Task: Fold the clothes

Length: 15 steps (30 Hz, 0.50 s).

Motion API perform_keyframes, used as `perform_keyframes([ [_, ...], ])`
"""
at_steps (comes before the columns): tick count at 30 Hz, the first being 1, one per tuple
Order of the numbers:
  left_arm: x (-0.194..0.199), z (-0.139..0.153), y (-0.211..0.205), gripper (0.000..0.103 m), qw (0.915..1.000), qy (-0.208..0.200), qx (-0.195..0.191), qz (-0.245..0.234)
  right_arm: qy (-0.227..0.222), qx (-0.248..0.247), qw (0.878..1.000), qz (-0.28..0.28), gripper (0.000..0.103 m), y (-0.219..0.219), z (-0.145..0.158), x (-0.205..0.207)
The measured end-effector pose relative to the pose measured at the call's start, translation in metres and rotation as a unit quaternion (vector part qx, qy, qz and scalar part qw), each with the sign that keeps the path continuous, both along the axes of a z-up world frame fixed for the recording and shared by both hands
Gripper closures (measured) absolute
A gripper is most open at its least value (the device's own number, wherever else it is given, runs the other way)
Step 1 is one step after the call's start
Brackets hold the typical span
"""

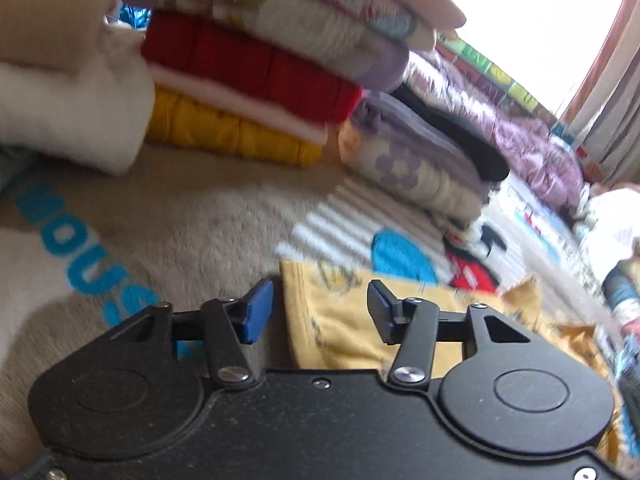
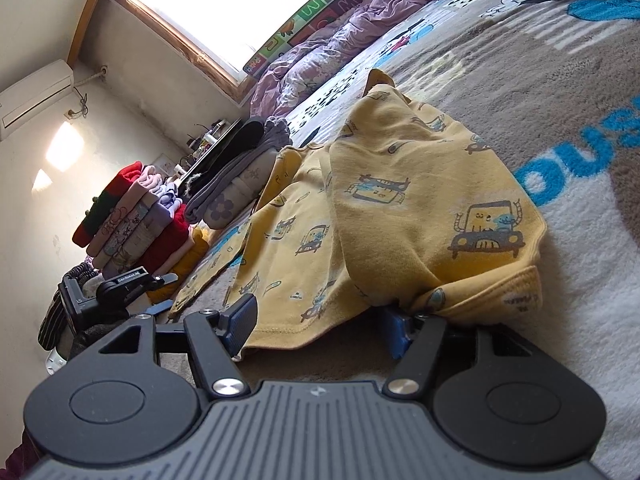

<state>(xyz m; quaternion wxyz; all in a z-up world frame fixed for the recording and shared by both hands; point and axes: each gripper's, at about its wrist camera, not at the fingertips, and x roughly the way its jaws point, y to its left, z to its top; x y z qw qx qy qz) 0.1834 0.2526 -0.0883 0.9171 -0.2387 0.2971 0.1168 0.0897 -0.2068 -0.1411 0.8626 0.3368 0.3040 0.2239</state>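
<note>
Yellow printed garment (image 2: pixel 400 200) on grey blanket (image 2: pixel 520 80), left gripper (image 1: pixel 320 312) open above it, right gripper (image 2: pixel 320 320) open around its edge.

Surface is a beige plush blanket (image 2: pixel 500 92) with big blue lettering and cartoon print. Lying directly on it: yellow printed garment (image 2: pixel 400 200), partly folded over itself, cuff end nearest the right wrist camera. Beyond it, a tall stack of folded clothes (image 1: pixel 260 60), yellow piece at the bottom. Next to that a smaller folded pile (image 1: pixel 416 152), purple flower showing. Crumpled purple quilt (image 2: pixel 320 56) along the far edge.
</note>
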Motion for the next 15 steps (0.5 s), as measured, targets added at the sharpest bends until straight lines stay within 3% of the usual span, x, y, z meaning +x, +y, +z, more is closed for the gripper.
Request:
perform_keyframes([
  [2, -0.001, -0.002, -0.004, 0.094, 0.9999, 0.000, 0.014, -0.003, 0.000, -0.001, 1.000, 0.000, 0.037, 0.000, 0.000, 0.000],
  [9, -0.017, 0.001, 0.002, 0.094, 0.9991, -0.018, 0.025, 0.028, 0.003, 0.004, 1.000, 0.001, 0.037, -0.002, 0.001, -0.001],
  [15, -0.026, -0.004, 0.002, 0.090, 0.9985, 0.000, 0.033, 0.043, 0.008, 0.009, 1.000, 0.005, 0.037, -0.004, 0.003, -0.005],
])
